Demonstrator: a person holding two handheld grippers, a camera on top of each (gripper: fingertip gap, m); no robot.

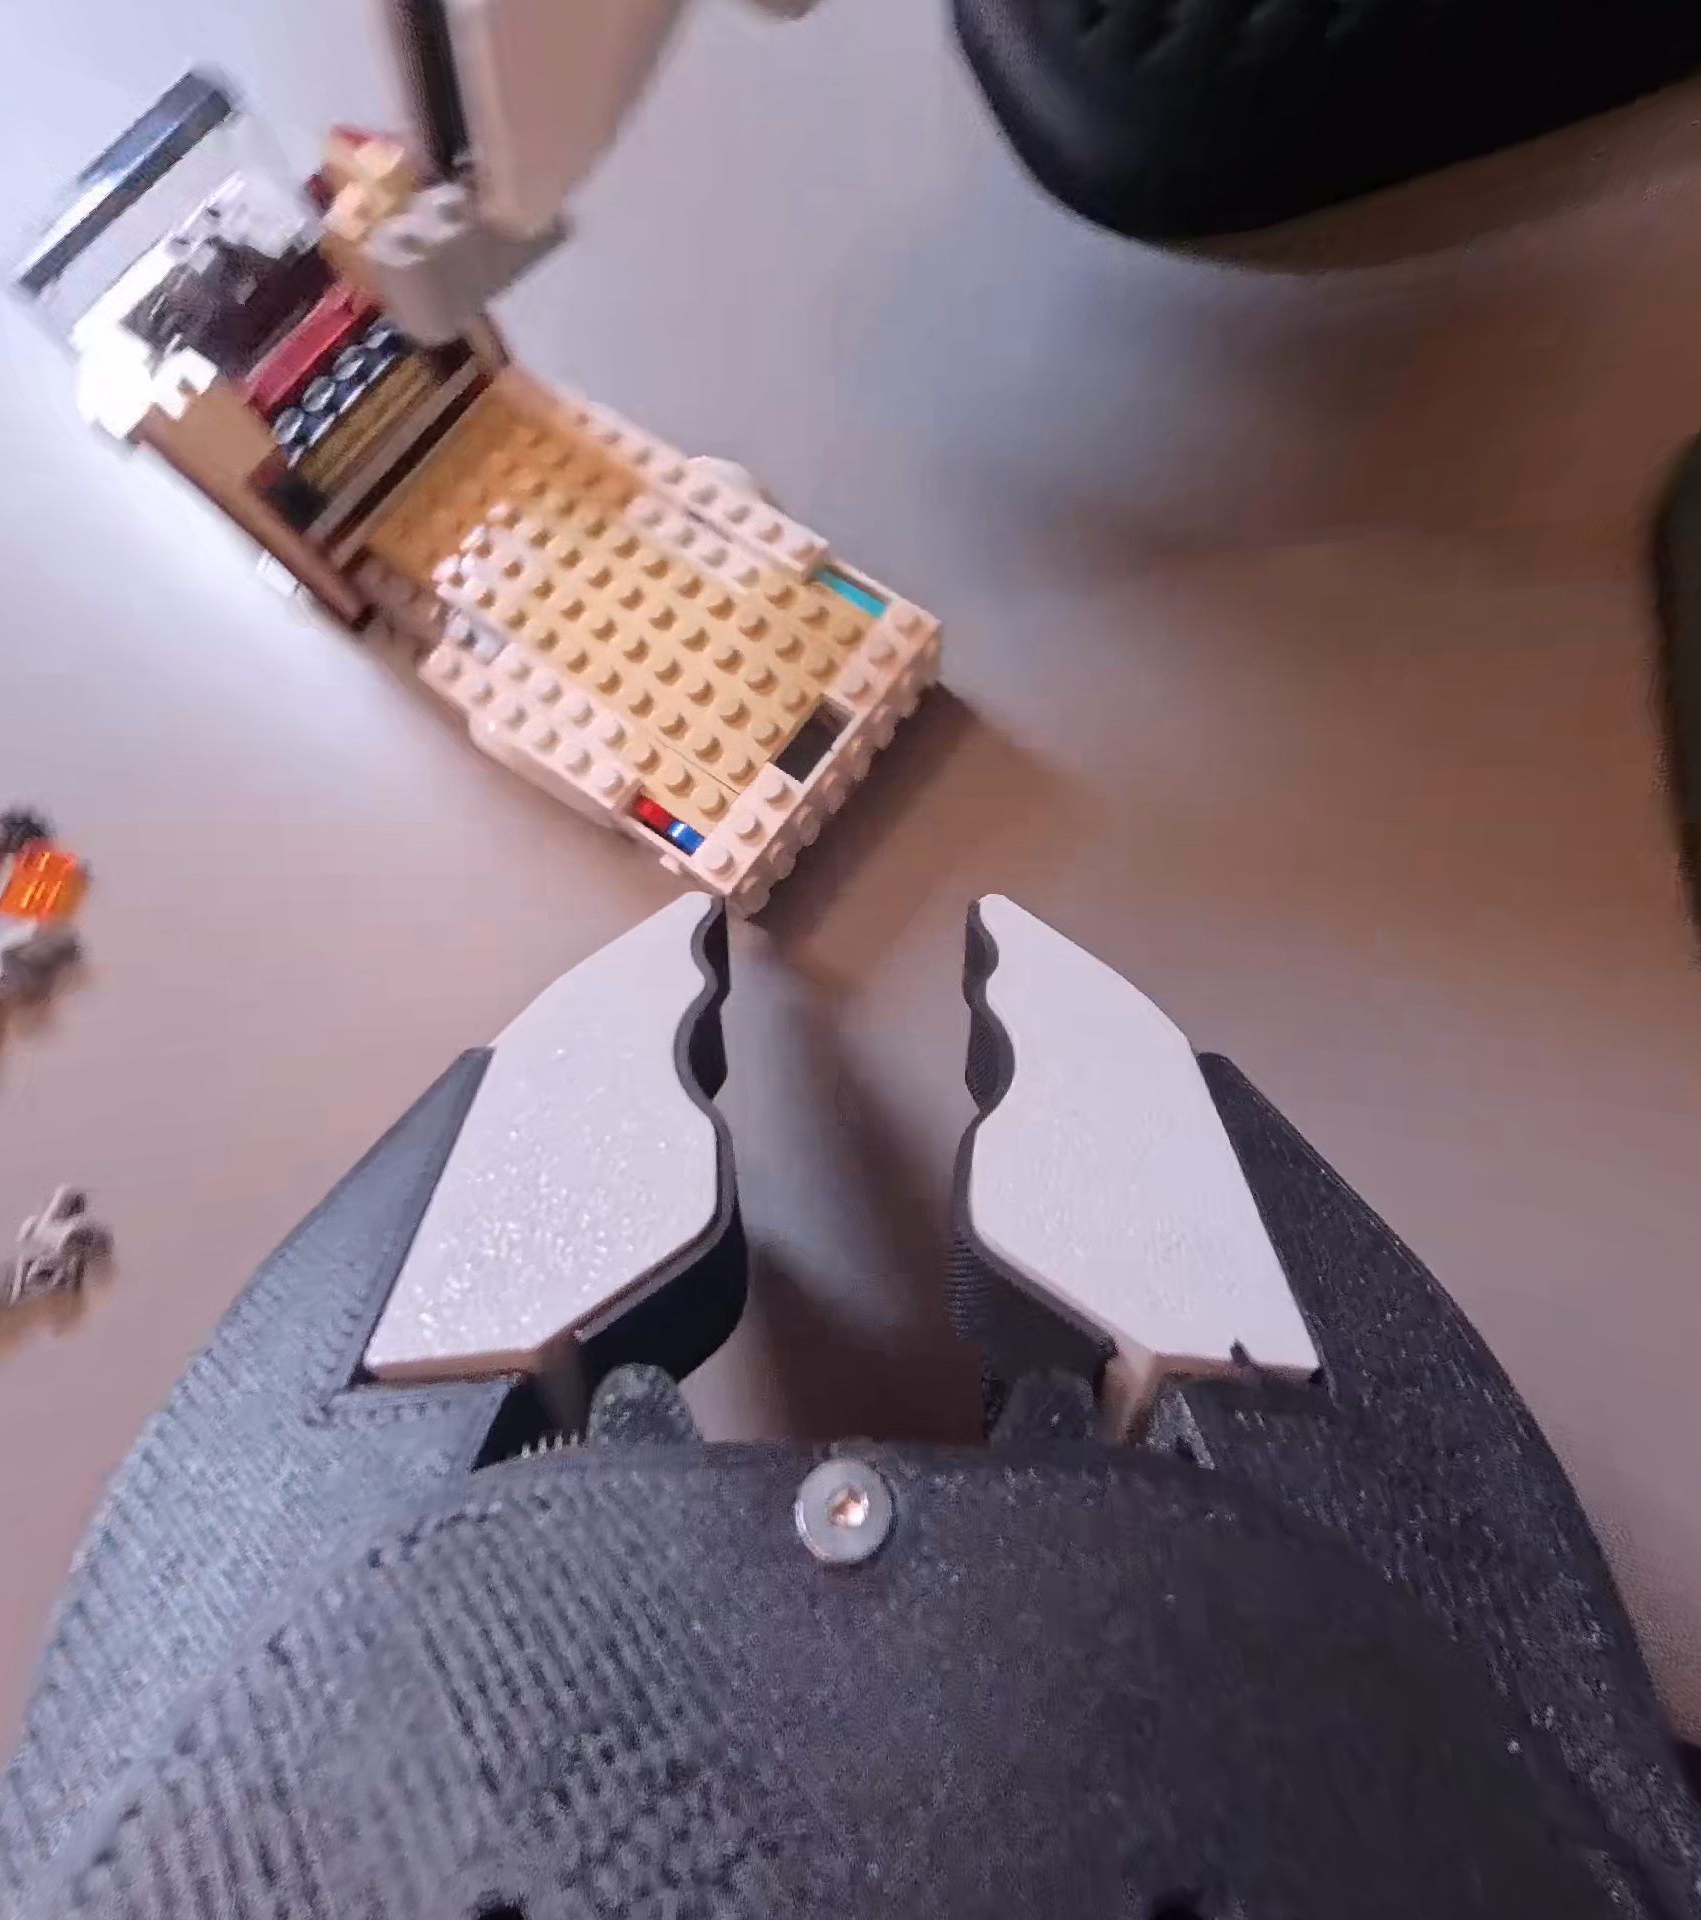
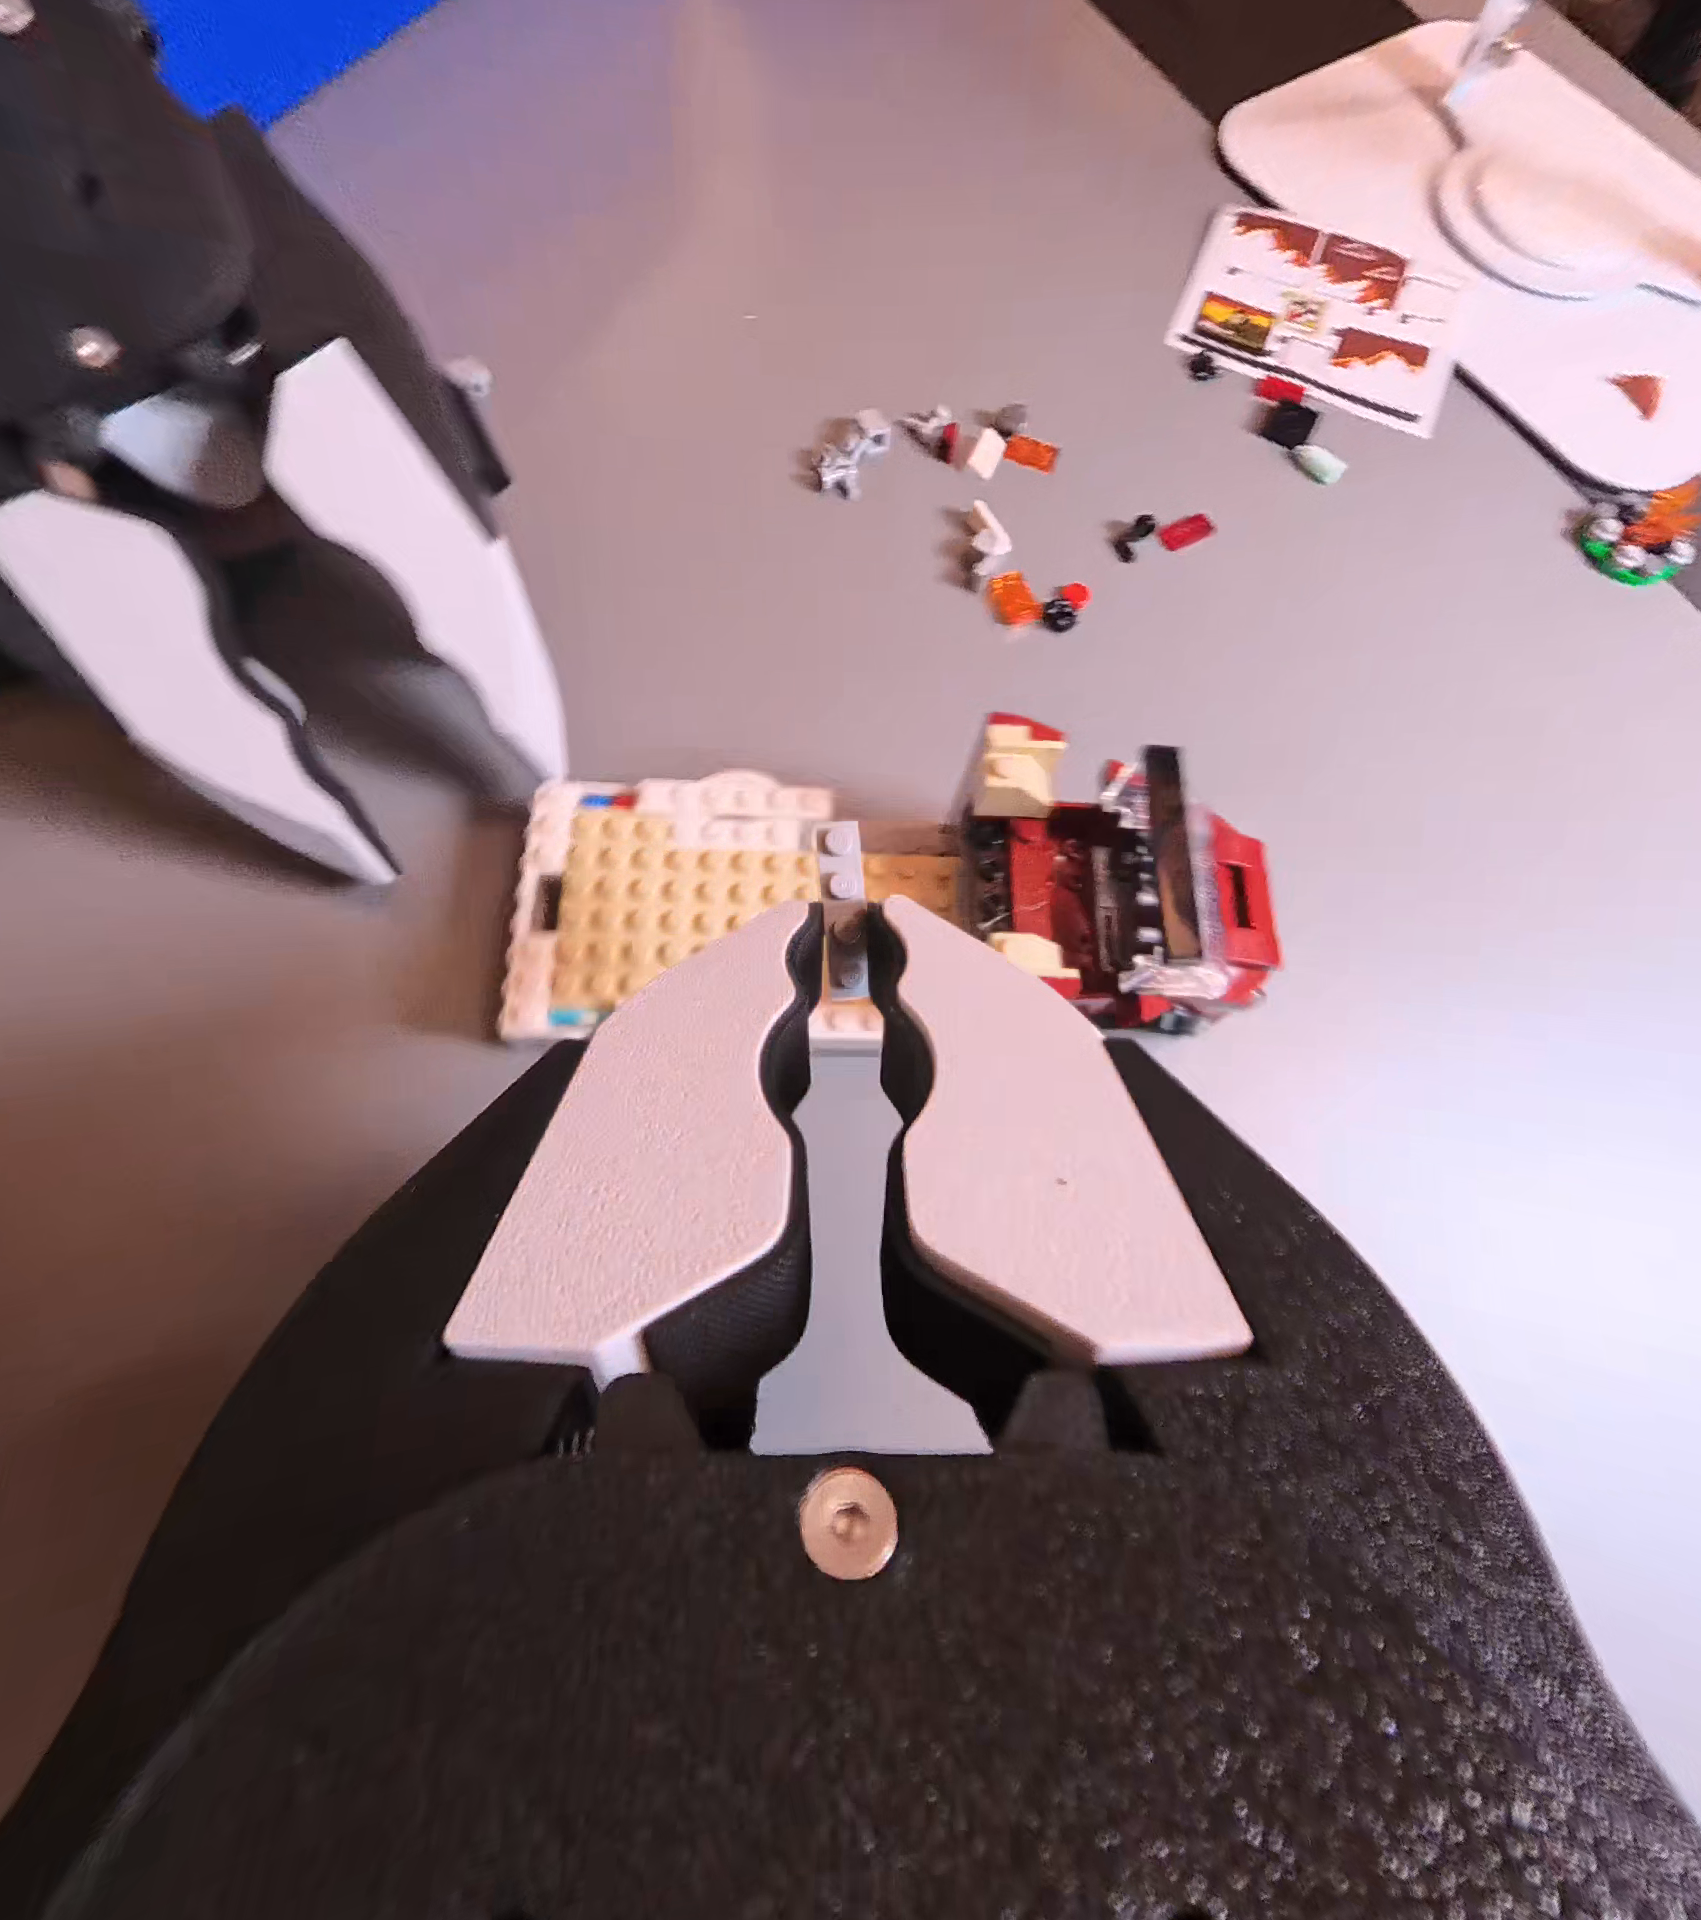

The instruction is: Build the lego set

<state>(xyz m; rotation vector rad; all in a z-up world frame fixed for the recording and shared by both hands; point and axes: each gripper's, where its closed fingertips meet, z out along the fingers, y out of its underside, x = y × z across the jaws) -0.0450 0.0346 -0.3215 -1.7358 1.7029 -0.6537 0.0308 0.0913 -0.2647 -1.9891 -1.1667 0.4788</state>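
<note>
A: Your right gripper (image 2: 846, 914) is pinched down narrow on a grey plate (image 2: 844, 868), a slim studded strip. You've got it by one end, so the free end sticks out past the fingertips where you can see its studs.

B: Which way does it run?

A: Long axis straight ahead along your fingers, pointing across the build (image 2: 680, 904) from its near wall toward the far one. Studs up. It sits over the seam between the tan floor and the dark red cab (image 2: 1116, 894); whether it's seated or only hovering, I can't tell.

B: And my left?

A: Left gripper (image 1: 846, 914) is spread wide, holding nothing. Tips sit just off the white corner of the build (image 1: 773, 842), low over the table (image 1: 1241, 675). My guess: you've parked it there to brace the walls when the plate gets pressed.

B: Build's lie?

A: Flat on the table, cab end away from the left gripper. Loose pieces (image 2: 1012, 499) well beyond it, near the sticker sheet (image 2: 1313, 312)
</note>
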